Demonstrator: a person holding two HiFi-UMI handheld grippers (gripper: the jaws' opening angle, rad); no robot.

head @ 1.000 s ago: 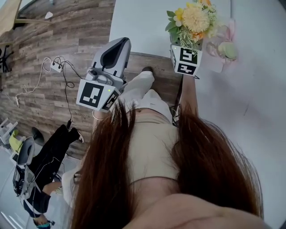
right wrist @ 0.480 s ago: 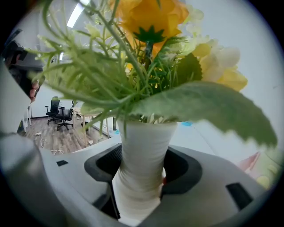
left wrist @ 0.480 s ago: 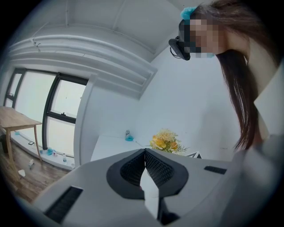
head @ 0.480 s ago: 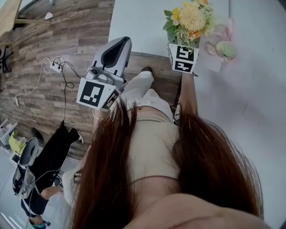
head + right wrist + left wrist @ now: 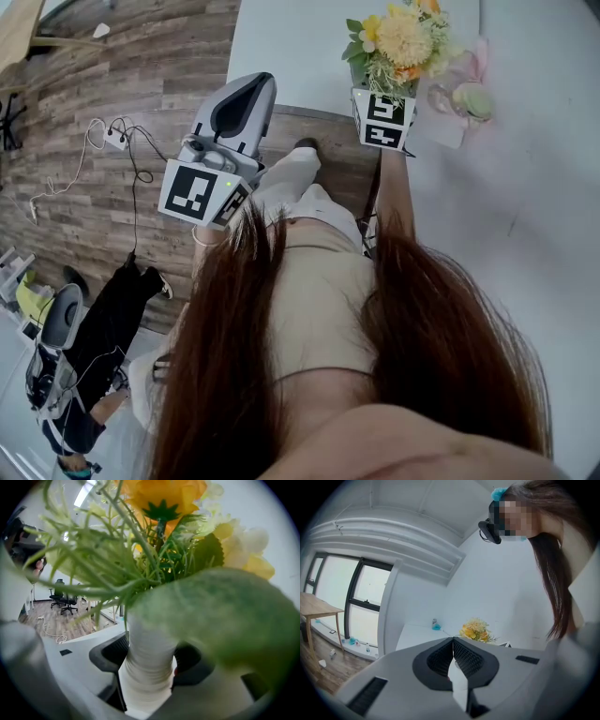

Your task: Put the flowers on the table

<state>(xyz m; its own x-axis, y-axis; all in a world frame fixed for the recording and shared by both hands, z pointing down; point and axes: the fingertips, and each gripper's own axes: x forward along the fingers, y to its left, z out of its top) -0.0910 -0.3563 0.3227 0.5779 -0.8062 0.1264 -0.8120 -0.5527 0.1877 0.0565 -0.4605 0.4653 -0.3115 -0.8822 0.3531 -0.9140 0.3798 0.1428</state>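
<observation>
My right gripper [image 5: 385, 94] is shut on a bunch of yellow and orange flowers [image 5: 401, 39] with green leaves, held over the near edge of the white table [image 5: 291, 47]. In the right gripper view the bunch's white wrapped stem [image 5: 147, 660] stands upright between the two dark pads, and the blooms [image 5: 161, 494] fill the top of the frame. My left gripper [image 5: 249, 87] hangs to the left over the wooden floor, jaws shut with nothing in them. In the left gripper view its tips [image 5: 453, 640] meet, and the flowers [image 5: 476, 630] show far off.
A pink-wrapped object [image 5: 463, 97] lies on the white surface just right of the flowers. Cables and a power strip [image 5: 120, 141] lie on the wooden floor. A person in black [image 5: 103, 337] is at lower left. A small blue item [image 5: 436, 626] stands on the table.
My right gripper has carried the flowers slightly farther away and a little left, toward the table. The left gripper has barely moved.
</observation>
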